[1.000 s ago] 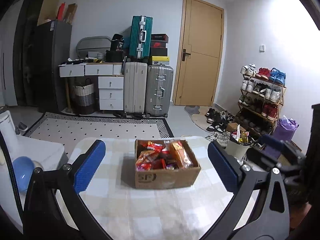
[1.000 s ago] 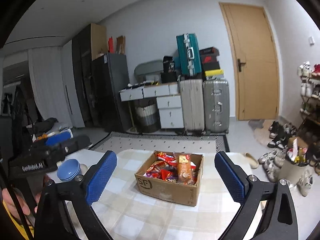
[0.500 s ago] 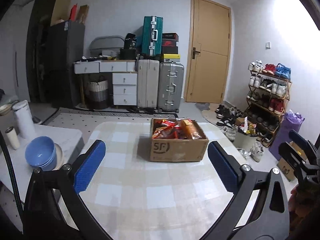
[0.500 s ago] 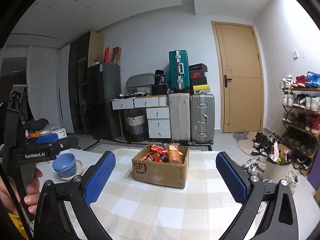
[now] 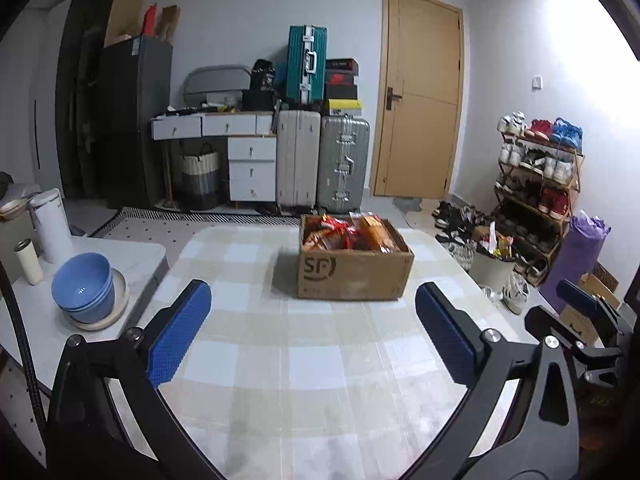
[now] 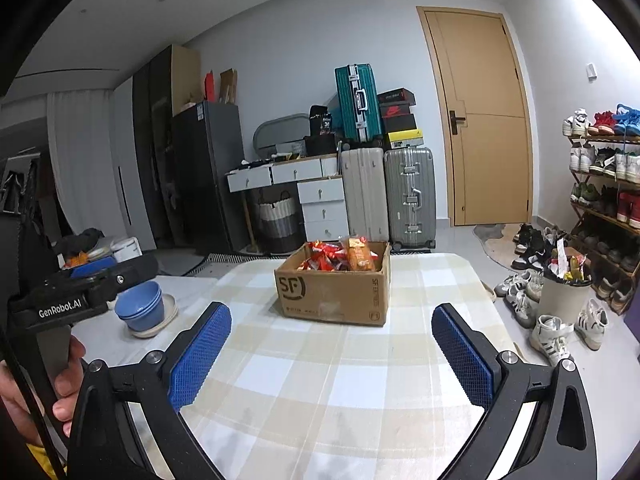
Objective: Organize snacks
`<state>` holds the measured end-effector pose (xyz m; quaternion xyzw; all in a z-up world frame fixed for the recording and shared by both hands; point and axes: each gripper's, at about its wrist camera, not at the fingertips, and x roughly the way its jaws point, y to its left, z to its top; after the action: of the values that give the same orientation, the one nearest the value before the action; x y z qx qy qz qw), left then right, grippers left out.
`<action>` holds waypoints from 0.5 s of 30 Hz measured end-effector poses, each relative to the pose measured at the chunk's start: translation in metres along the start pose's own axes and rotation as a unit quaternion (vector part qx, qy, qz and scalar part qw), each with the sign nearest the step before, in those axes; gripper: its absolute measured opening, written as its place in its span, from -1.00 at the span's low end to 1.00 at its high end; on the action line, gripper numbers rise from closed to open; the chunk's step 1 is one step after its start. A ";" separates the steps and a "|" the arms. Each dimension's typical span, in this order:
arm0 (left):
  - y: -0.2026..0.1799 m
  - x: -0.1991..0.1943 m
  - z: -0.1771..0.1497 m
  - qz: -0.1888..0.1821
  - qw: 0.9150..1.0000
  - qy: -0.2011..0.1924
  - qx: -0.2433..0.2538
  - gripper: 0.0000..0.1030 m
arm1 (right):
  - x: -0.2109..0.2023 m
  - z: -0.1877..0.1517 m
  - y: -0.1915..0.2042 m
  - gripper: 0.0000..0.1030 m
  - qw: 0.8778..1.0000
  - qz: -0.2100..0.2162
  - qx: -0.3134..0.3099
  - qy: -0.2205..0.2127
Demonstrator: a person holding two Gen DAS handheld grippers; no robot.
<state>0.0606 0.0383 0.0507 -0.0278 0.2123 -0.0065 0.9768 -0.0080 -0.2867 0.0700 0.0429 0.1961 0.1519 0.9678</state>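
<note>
A brown cardboard box [image 5: 355,270], printed "SF" and filled with red and orange snack packets [image 5: 346,232], is set far on the checked tabletop [image 5: 312,360]. Both left tongs [image 5: 312,334] and right tongs [image 6: 331,354] are held wide open, empty, well short of it. Only the right view shows a hand [image 6: 24,396] gripping the left handle. Blue bowls [image 5: 82,286] are stacked at the left.

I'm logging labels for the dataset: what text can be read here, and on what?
"SF": front of the brown cardboard box of snacks, also seen in the left wrist view.
"GenRobot.AI": black body of the left gripper.
"30": black bag on the white desk.
Snack wrappers, small print on the box's side, shoebox labels: too small to read.
</note>
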 end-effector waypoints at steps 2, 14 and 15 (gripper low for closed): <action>-0.002 0.008 0.005 0.003 1.000 0.000 0.001 0.98 | -0.001 -0.001 0.003 0.99 1.000 0.000 -0.003 -0.001; 0.000 0.014 0.010 0.006 1.000 0.008 -0.006 0.98 | 0.002 0.004 0.003 0.99 1.000 0.003 -0.003 -0.002; 0.001 0.015 0.010 0.006 1.000 0.008 -0.005 0.98 | 0.002 0.004 0.002 0.99 1.000 0.004 -0.003 -0.002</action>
<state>0.0782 0.0394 0.0540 -0.0315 0.2205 0.0006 0.9749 -0.0052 -0.2841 0.0736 0.0412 0.1932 0.1561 0.9678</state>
